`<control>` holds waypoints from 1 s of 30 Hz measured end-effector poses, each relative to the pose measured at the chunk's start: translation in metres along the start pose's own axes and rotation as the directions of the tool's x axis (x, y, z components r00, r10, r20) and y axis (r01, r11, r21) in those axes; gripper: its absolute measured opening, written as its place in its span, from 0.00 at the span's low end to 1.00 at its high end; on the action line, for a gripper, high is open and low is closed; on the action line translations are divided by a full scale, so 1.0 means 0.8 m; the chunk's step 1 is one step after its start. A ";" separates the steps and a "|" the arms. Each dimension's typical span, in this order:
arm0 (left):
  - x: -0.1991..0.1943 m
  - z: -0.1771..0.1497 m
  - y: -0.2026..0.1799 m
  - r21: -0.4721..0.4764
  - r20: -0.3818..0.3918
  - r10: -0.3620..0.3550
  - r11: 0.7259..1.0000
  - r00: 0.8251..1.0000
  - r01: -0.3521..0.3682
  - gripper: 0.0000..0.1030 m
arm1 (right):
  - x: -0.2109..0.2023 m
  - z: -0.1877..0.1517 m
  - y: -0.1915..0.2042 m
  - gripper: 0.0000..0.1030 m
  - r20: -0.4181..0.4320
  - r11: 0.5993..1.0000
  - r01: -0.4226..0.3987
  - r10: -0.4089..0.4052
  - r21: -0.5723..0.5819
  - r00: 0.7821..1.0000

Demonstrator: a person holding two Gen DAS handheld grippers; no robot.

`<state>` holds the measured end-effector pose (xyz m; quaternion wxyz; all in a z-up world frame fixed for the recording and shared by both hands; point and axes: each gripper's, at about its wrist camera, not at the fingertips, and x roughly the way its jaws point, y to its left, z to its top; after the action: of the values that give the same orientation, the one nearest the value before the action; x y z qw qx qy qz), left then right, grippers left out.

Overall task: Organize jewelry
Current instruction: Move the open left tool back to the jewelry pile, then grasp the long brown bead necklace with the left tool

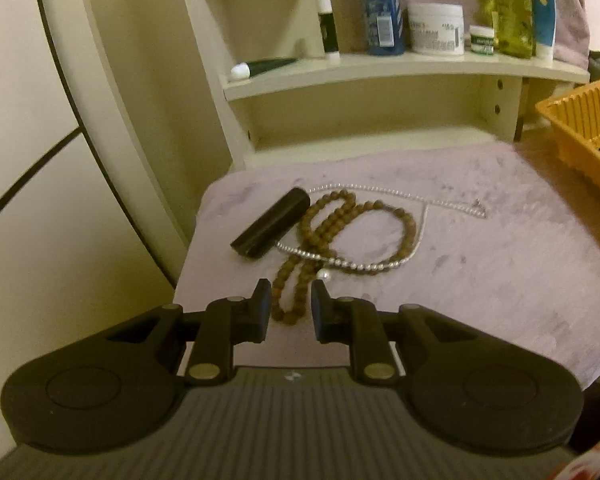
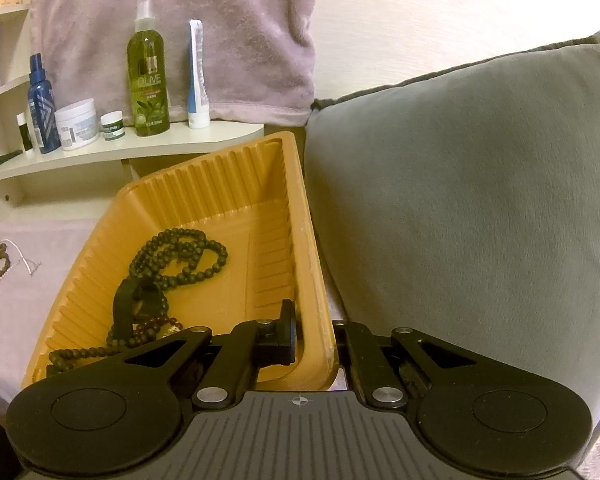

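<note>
A brown bead necklace (image 1: 332, 232) lies tangled with a silver chain (image 1: 404, 196) and a pearl strand (image 1: 352, 264) on the pink towel (image 1: 500, 264). A black cylinder (image 1: 272, 224) lies beside them. My left gripper (image 1: 291, 294) is open, its fingers astride the near loop of the brown beads. My right gripper (image 2: 314, 328) is shut on the right wall of the orange tray (image 2: 308, 264). The tray holds dark bead necklaces (image 2: 180, 252) and a black band (image 2: 134, 300).
A cream shelf (image 1: 400, 68) behind the towel carries bottles, jars and tubes. A grey cushion (image 2: 480, 200) stands right of the tray. The tray's corner (image 1: 580, 128) shows at the right of the left wrist view.
</note>
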<state>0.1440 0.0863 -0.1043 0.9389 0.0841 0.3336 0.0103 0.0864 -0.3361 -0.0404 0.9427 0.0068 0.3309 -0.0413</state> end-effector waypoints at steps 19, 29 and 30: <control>0.006 -0.005 -0.012 0.198 -0.018 -0.009 0.980 1.000 0.013 0.05 | 0.000 0.000 0.001 0.05 -0.002 1.000 0.002 -0.002 -0.003 1.000; 0.021 0.008 -0.008 0.202 -0.059 -0.061 0.977 0.996 0.072 0.06 | 0.000 0.000 0.001 0.05 -0.002 1.000 0.003 -0.003 -0.002 1.000; 0.023 0.010 -0.007 0.193 -0.071 -0.071 0.978 0.995 0.083 0.04 | 0.000 -0.001 0.001 0.05 -0.002 1.000 0.004 -0.004 -0.001 1.000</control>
<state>0.1631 0.0811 -0.1101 0.9146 0.1627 0.3659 -0.0562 0.0861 -0.3351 -0.0408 0.9424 0.0058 0.3318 -0.0428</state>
